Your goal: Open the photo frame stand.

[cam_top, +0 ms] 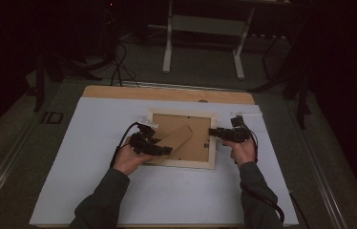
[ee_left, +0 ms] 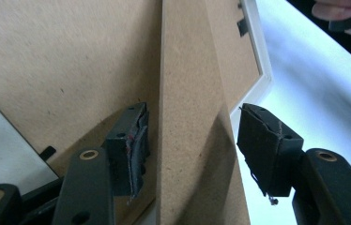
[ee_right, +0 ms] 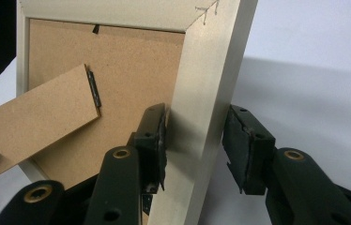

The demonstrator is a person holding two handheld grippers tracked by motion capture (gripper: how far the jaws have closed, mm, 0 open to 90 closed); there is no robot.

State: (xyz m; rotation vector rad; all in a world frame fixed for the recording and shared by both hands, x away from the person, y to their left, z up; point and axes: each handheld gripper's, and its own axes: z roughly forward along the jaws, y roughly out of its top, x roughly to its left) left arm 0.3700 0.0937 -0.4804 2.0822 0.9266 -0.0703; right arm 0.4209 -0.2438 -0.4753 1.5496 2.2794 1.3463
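The picture frame (cam_top: 182, 139) lay face down on the tabletop (cam_top: 95, 157). Left claw (cam_top: 160, 149) straddled the raised stand flap (ee_left: 187, 117), jaws apart, pads clear. Right claw (cam_top: 215, 132) clamped the frame's right rail (ee_right: 202, 108), the left pad visibly touching

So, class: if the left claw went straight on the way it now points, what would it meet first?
Probably the stand, the fold-out strip on the frame's backing. It already lies between the left claw's open jaws, apart from both pads. How close it is to the claw's body is unclear.
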